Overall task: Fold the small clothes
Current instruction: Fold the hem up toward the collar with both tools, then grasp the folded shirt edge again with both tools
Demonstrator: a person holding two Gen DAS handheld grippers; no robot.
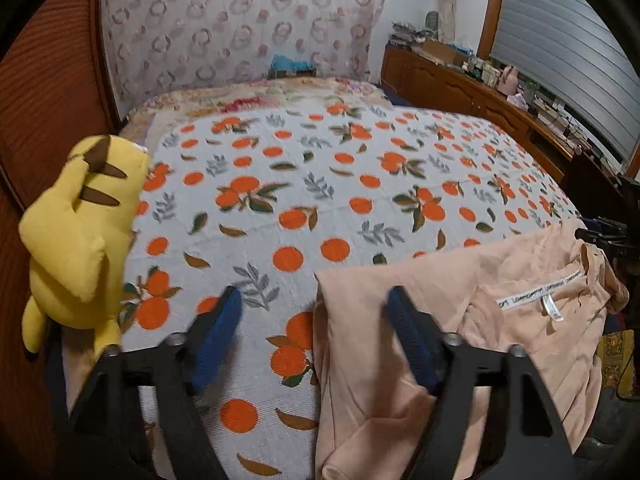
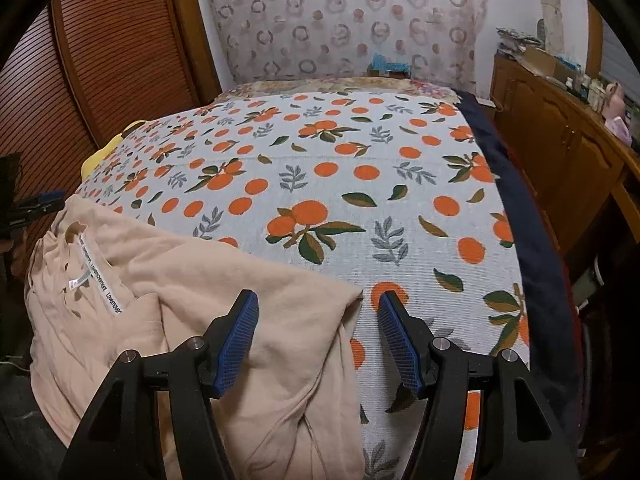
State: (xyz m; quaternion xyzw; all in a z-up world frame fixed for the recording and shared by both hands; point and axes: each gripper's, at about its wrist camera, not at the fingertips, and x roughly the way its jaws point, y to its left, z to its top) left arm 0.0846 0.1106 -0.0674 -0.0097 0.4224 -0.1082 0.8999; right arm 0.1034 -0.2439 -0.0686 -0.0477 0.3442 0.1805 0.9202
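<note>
Two grippers' fingers (image 1: 224,320) (image 2: 240,328) apart, straddling peach garment (image 1: 400,400) (image 2: 200,280) edges, unpinched

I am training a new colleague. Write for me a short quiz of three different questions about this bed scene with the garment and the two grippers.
1. True or false: the right gripper is shut on the peach garment.
2. Which toy lies at the blanket's edge? A) yellow plush toy B) brown teddy bear C) blue plastic car
3. Fill in: the orange-print blanket shows oranges and ____.

Key
1. False: both jaws stand open; the left gripper is open too, and nothing is gripped.
2. A
3. leaves
</note>
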